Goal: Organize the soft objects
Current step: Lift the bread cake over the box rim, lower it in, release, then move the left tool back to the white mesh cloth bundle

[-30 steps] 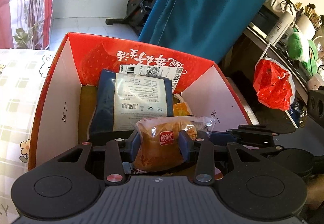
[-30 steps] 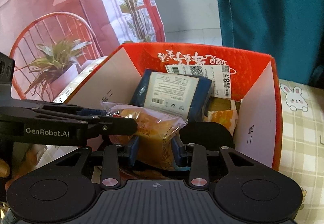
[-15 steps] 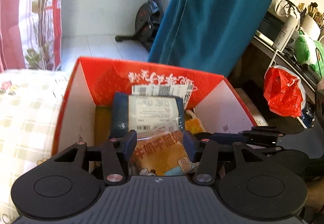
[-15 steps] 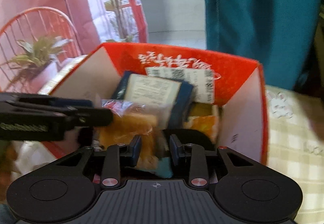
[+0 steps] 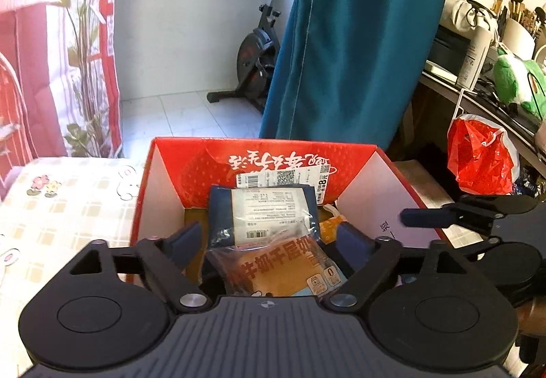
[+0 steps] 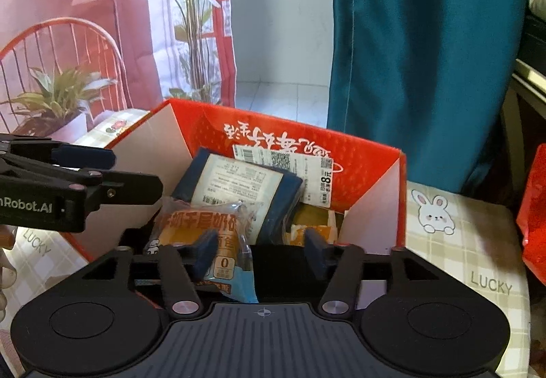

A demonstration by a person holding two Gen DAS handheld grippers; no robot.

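Releasing is what you do now with both tools: the jaws of the left gripper (image 5: 269, 243) are opening and stand wide, and the bread packet (image 5: 279, 267) lies loose between them, touched by neither pad. The jaws of the right gripper (image 6: 261, 250) are opening too, to a middle width; the same packet (image 6: 204, 234) sits by its left finger, which partly covers it, and I judge it is not pressed.

The packet rests inside the red box (image 5: 355, 159), just in front of your left fingertips and leaning on the dark blue packet (image 5: 259, 207) behind it. An orange packet (image 6: 312, 231) lies ahead of your right gripper, low in the box. So this item looks already placed. Whether other soft things wait outside the box, the pictures do not show.

For room: the white side walls of the box rise close on both sides of your fingers, so I think pulling up and back toward you is the free way. The two grippers are near each other; the right one's finger (image 5: 426, 217) reaches in beside the left one's right side. The checked tablecloth (image 6: 477, 241) to the right of the box is open space.
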